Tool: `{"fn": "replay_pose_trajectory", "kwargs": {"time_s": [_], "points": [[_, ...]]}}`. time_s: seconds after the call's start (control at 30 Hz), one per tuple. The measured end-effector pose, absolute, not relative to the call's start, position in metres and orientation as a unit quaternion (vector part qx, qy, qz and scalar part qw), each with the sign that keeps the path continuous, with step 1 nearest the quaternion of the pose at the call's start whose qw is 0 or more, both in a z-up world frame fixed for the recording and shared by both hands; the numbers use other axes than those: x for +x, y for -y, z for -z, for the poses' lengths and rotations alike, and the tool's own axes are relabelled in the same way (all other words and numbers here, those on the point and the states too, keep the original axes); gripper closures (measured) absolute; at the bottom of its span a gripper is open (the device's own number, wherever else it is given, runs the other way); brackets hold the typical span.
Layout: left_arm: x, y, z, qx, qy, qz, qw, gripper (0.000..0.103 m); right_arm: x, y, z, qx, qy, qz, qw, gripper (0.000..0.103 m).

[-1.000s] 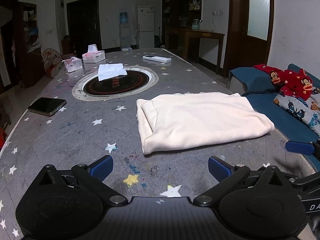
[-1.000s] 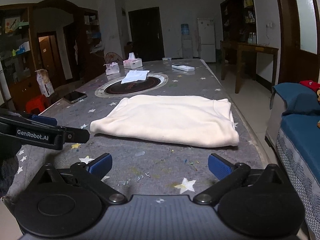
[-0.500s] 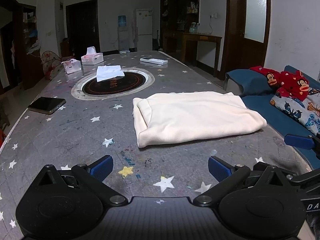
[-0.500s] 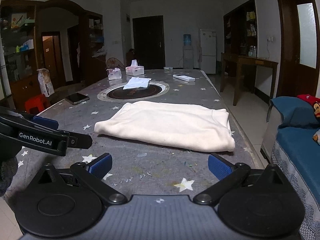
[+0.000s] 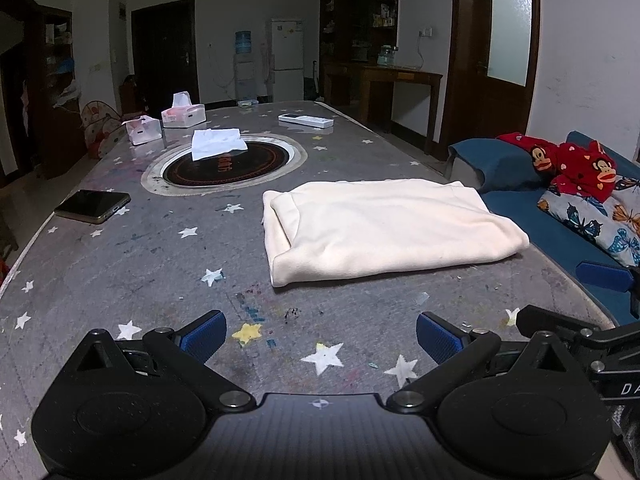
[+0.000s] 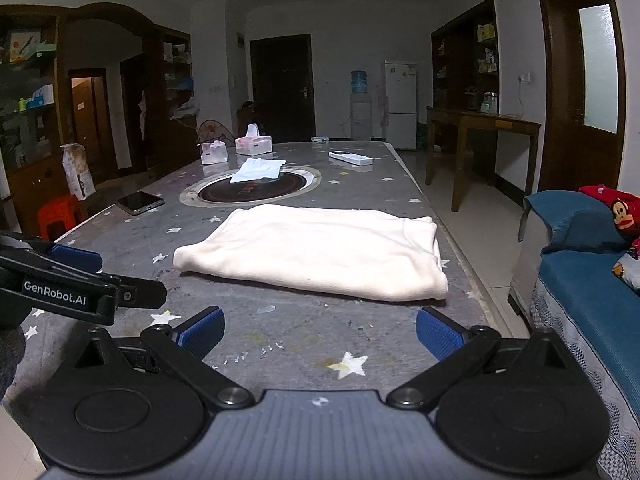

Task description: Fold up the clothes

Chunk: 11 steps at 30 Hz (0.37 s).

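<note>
Your left gripper (image 5: 320, 334) and right gripper (image 6: 319, 330) both sit low in their frames with blue pads spread wide, holding nothing. The folded cream garment (image 5: 384, 230) lies flat at the centre of each view, apart from both tools, on a grey star-patterned table (image 5: 132, 264). Behind it, a round black inset (image 5: 226, 164) carries a white cloth (image 5: 216, 143). At the left edge of the left view rests a dark phone (image 5: 92, 206); toward the upper middle are two tissue boxes (image 5: 183, 112) and a white remote (image 5: 306, 120). A blue sofa (image 6: 588, 292) fills the right side, and a white fridge (image 6: 401, 104) stands against the far wall.
</note>
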<state>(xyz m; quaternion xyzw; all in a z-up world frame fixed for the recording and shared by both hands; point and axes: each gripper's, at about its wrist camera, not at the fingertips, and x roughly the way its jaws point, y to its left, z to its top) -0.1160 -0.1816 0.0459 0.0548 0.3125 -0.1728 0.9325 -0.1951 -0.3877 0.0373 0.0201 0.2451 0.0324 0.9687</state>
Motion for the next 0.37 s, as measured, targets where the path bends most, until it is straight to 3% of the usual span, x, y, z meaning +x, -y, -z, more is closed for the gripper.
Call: {"fn": "replay_pose_trajectory", "kwargs": {"time_s": [0.37], "points": [[-0.1145, 0.1805, -0.0455, 0.051, -0.308, 0.163, 0.936, 0.000, -0.1929, 0.3868, -0.0378, 0.018, -0.242, -0.032, 0.969, 0.000]]}}
